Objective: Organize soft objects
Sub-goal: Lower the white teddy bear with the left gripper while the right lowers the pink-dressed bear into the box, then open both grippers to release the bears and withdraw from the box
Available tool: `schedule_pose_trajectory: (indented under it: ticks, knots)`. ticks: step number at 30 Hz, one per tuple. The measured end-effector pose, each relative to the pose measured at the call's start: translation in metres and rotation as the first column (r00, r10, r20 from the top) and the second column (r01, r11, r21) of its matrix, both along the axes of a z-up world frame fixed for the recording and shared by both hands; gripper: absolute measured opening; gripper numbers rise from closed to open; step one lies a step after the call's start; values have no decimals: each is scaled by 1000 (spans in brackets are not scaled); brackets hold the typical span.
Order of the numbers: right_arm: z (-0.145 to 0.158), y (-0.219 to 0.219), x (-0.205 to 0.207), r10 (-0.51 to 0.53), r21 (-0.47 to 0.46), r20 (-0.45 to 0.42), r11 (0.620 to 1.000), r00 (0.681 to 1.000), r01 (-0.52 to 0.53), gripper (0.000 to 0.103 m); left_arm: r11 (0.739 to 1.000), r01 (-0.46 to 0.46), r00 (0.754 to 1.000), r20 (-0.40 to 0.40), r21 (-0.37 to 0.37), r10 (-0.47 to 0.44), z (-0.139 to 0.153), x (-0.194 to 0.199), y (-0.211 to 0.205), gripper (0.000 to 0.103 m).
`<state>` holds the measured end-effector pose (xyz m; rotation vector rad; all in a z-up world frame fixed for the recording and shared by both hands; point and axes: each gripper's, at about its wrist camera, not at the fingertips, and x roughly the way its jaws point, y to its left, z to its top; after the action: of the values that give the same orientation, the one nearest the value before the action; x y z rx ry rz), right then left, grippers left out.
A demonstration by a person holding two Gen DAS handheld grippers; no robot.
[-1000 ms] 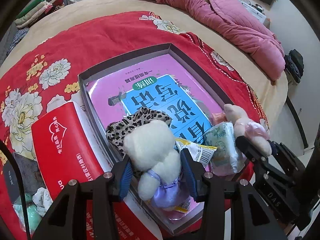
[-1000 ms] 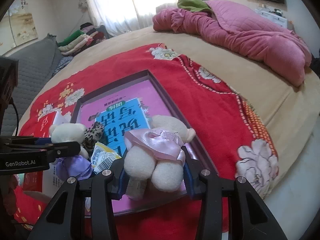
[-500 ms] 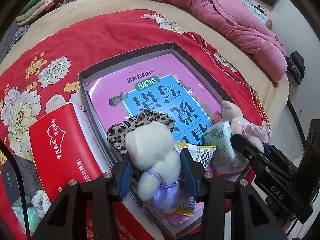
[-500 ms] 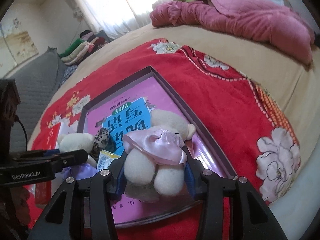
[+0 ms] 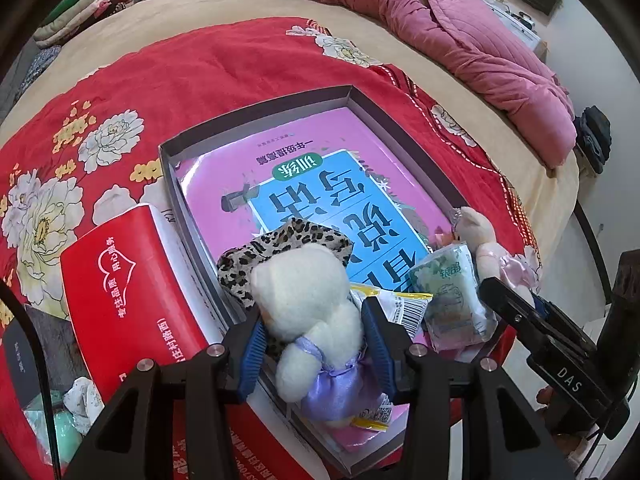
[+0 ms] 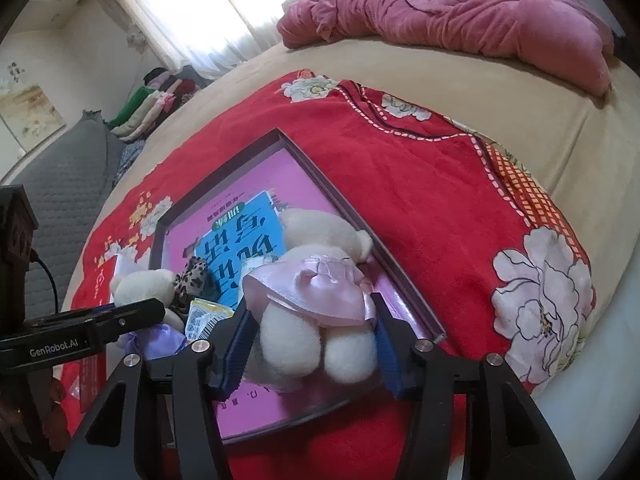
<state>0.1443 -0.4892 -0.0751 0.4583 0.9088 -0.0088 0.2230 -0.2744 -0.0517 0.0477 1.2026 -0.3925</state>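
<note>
A cream teddy bear in a purple dress (image 5: 308, 304) hangs low over the near corner of a dark shallow tray (image 5: 256, 108). My left gripper (image 5: 314, 340) is shut on it, blue pads pressing its sides. A second cream bear in a pink satin dress (image 6: 308, 296) lies on the pink and blue book (image 6: 236, 248) by the tray's right wall. It sits between the pads of my right gripper (image 6: 312, 350), whose jaws are opening, with a gap showing at the left pad. A leopard-print cloth (image 5: 280, 240) lies under the purple-dress bear.
Two snack packets (image 5: 448, 292) lie in the tray's near end. A red box (image 5: 120, 280) stands against the tray's left side on the red flowered blanket (image 5: 200, 64). A pink quilt (image 5: 460, 40) is heaped at the far right, folded clothes (image 5: 80, 8) far left. The bed edge (image 6: 600, 360) runs close on the right.
The right gripper's jaws have widened around the pink-dress bear, and it has rolled and sunk a little toward the tray. The left gripper and its bear have stayed put.
</note>
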Motion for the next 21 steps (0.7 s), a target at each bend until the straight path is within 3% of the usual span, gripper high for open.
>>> schedule_pose_trajectory:
  ticks: [6, 16, 21]
  knots:
    - [5, -8, -4, -28, 1, 6, 1000, 1000, 28, 69, 1000, -2, 1000, -7, -2, 2, 1, 1, -1, 47]
    - [13, -5, -8, -25, -33, 12, 999, 1000, 26, 70, 1000, 6, 1000, -12, -15, -6, 4, 8, -4, 49]
    - [14, -2, -8, -25, -54, 6, 998, 1000, 25, 76, 1000, 19, 1000, -17, -13, -19, 3, 7, -7, 62]
